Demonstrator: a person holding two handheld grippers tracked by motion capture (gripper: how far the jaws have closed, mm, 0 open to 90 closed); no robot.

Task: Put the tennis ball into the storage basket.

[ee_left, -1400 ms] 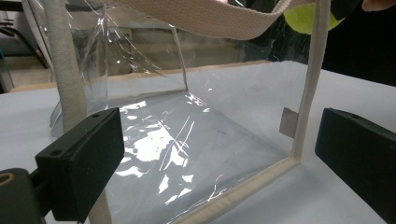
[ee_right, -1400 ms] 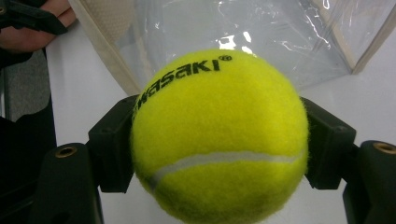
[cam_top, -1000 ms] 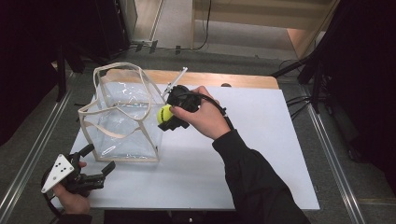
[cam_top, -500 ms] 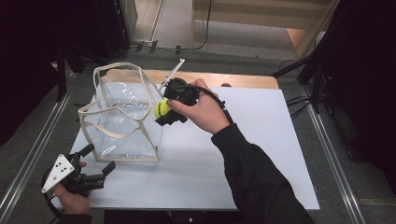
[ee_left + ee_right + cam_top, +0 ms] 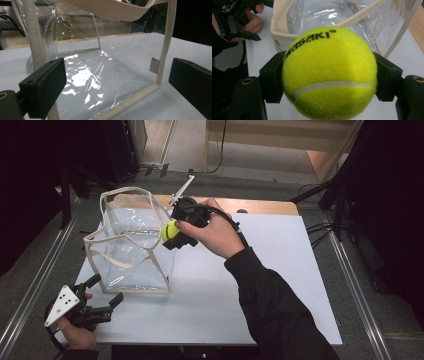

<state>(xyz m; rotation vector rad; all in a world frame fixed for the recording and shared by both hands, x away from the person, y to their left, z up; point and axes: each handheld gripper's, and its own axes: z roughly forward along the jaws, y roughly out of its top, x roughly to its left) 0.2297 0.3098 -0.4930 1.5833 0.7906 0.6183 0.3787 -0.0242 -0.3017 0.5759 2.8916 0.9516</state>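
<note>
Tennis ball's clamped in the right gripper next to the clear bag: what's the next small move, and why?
Probably carry the tennis ball a little further over the clear bag's open top before letting go. The right gripper is shut on the ball at the bag's near rim, not yet clearly above the opening. The left gripper waits open by the bag's corner.

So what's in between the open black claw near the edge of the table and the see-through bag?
Nothing but bare white table. In the high view the left gripper sits just short of the clear bag, and the left gripper view shows the bag's corner straight ahead.
</note>
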